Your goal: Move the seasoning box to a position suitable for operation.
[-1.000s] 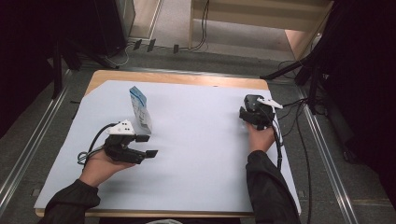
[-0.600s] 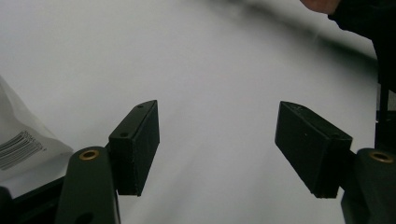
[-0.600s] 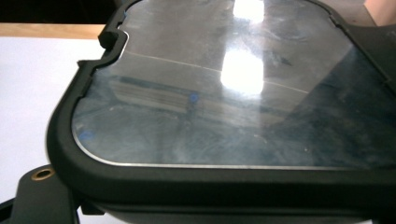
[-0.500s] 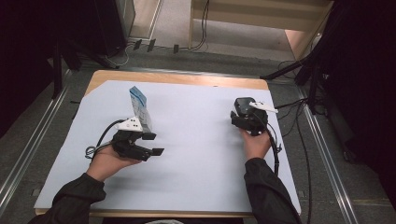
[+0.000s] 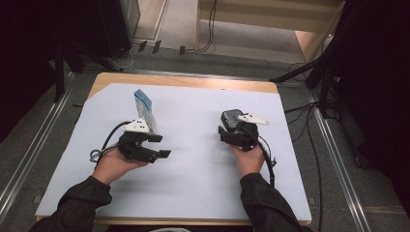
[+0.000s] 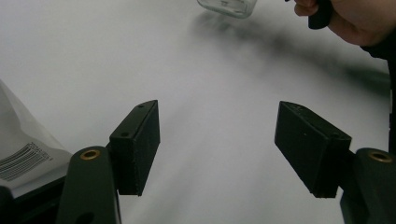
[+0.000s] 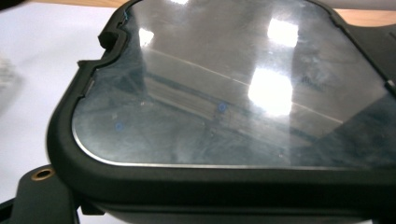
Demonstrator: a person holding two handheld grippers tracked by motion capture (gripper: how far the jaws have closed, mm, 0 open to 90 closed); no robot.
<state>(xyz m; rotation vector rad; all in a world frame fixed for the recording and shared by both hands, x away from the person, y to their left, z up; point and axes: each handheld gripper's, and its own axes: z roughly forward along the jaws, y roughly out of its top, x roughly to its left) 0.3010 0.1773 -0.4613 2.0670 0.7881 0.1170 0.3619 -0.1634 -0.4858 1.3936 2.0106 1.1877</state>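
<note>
Your left tool [image 5: 153,146] hovered low over the white sheet [image 5: 193,193] that covered the worktop [image 5: 188,82], at its left, pointing toward the right. Its jaws stood wide apart with nothing between them; in the left gripper view the bare sheet lay between the two black pads [image 6: 137,147]. A blue and white pouch [image 5: 144,108] stood upright just beyond that tool, on its far side and close to its body; whether the two touched could not be told. In the left gripper view a white corner of the pouch with a barcode showed at the lower left, beside the left jaw.

Your right tool [image 5: 231,128] was right of the middle of the sheet, well apart from the left one, and carried a dark container [image 5: 231,117] at its far end. In the right gripper view the container's lid [image 7: 233,88] lay very close to the camera: a clear, reflective panel in a black frame [image 7: 60,135] with rounded corners. The jaws themselves were hidden under it, but the container rode with the tool, so the tool appeared to be clamped on it. In the left gripper view the clear lower part of the container [image 6: 229,7] showed at the top edge, next to your right hand [image 6: 359,21].
</note>
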